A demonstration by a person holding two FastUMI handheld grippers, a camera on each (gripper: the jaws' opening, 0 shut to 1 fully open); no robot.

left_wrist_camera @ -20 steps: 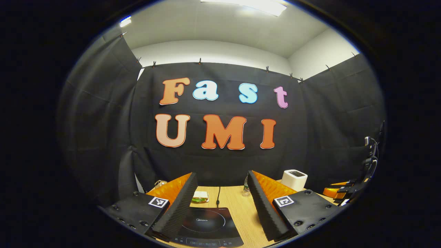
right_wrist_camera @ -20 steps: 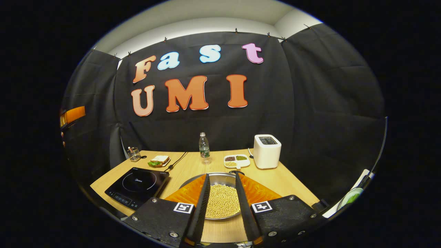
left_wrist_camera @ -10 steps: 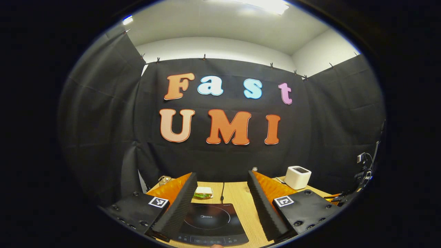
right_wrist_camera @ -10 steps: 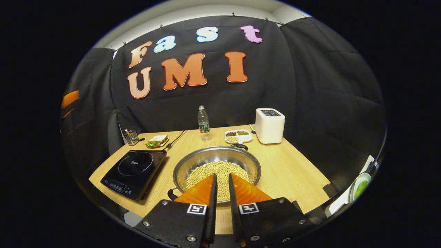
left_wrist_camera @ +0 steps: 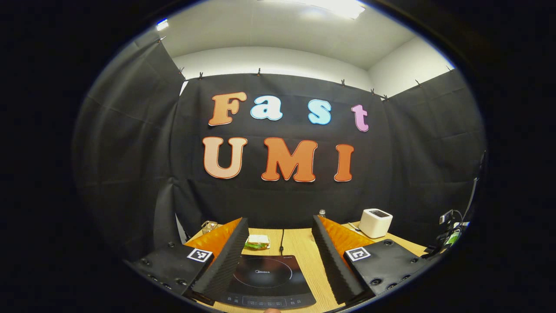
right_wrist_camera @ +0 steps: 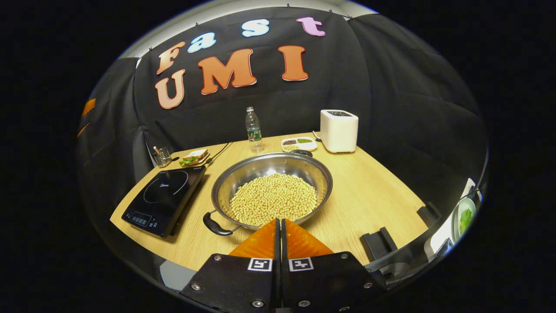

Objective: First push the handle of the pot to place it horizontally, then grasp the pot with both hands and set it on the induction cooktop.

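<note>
Pot [right_wrist_camera: 272, 182] on table [right_wrist_camera: 369, 195], full of beans [right_wrist_camera: 273, 200], just right of cooktop [right_wrist_camera: 163, 195]. Pot's near handle [right_wrist_camera: 216, 225] points toward cooktop side; far handle [right_wrist_camera: 301, 152] at back rim. Right gripper [right_wrist_camera: 280, 226] above table just short of pot's near rim, fingers pressed together, nothing between. Left gripper [left_wrist_camera: 278, 256] over cooktop [left_wrist_camera: 267, 280], fingers wide apart, empty. Toaster [right_wrist_camera: 339, 130], bottle [right_wrist_camera: 253, 129] behind pot.
</note>
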